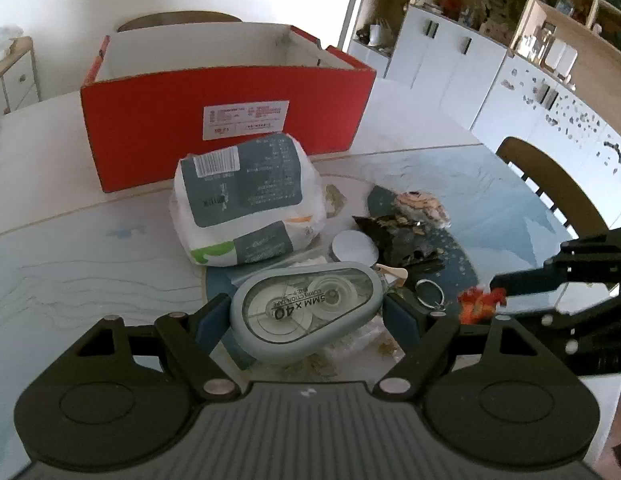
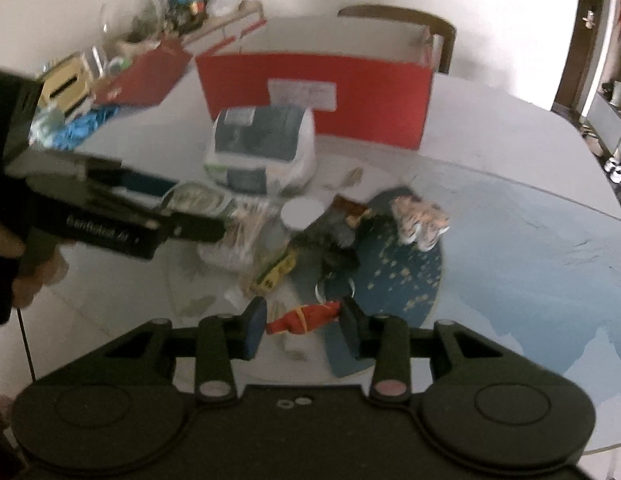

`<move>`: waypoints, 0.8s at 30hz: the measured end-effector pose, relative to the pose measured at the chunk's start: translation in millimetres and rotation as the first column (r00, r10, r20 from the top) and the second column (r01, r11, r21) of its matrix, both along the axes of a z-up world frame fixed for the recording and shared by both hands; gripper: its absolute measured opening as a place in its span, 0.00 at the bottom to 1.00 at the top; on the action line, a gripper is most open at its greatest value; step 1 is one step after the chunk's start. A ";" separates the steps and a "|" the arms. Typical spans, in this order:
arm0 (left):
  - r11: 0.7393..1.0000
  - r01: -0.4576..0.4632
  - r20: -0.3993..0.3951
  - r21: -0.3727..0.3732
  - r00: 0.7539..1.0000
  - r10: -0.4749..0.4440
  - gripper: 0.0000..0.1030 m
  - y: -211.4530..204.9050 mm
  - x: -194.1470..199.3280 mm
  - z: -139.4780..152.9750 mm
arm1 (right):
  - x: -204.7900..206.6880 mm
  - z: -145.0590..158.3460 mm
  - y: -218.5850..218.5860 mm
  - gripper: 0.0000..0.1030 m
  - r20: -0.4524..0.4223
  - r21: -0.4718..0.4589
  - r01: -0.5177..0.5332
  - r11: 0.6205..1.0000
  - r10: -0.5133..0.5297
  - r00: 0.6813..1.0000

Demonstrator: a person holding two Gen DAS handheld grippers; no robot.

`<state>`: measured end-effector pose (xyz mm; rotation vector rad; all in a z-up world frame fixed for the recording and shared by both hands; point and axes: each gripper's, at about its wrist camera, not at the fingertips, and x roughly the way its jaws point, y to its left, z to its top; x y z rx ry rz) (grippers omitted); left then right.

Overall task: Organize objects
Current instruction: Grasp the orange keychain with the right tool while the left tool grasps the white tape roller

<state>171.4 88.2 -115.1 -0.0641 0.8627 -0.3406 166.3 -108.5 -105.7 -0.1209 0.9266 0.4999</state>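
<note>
My left gripper is shut on a grey correction tape dispenser, with a blue pad against each end. It hangs just above the blue round mat. In the right wrist view the same left gripper comes in from the left with the dispenser. My right gripper is shut on a small red-orange tasselled ornament, lifted a little off the table. From the left wrist, the right gripper shows at the right edge with the ornament. An open red box stands behind.
In front of the box lies a wipes pack. Around the mat are a white round lid, a dark crumpled item, a tiger-striped item, a key ring, a cotton swab bag and a yellow toy car. A chair stands right.
</note>
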 end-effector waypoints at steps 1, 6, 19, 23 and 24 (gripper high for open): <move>1.000 -0.004 -0.002 -0.005 1.000 0.004 0.80 0.0 -0.8 2.2 | 0.9 3.8 -2.0 0.37 0.003 0.007 0.009 1.000 -0.009 1.000; 1.000 -0.026 -0.016 -0.015 1.000 0.026 0.80 -1.6 -3.8 14.8 | 3.7 20.8 -8.3 0.37 0.017 0.039 0.032 0.999 -0.033 0.999; 1.000 -0.023 0.035 0.020 0.999 0.023 0.80 -1.8 8.5 64.5 | 33.5 84.1 -3.5 0.37 0.127 0.059 -0.017 0.998 0.009 0.992; 0.999 -0.025 0.079 0.047 0.997 0.021 0.80 3.8 25.8 87.1 | 54.8 105.0 0.6 0.37 0.171 0.070 -0.020 0.997 0.008 0.985; 0.998 -0.025 0.088 0.053 0.996 0.021 0.80 5.1 30.0 91.9 | 59.7 110.0 1.4 0.37 0.182 0.074 -0.021 0.997 0.007 0.983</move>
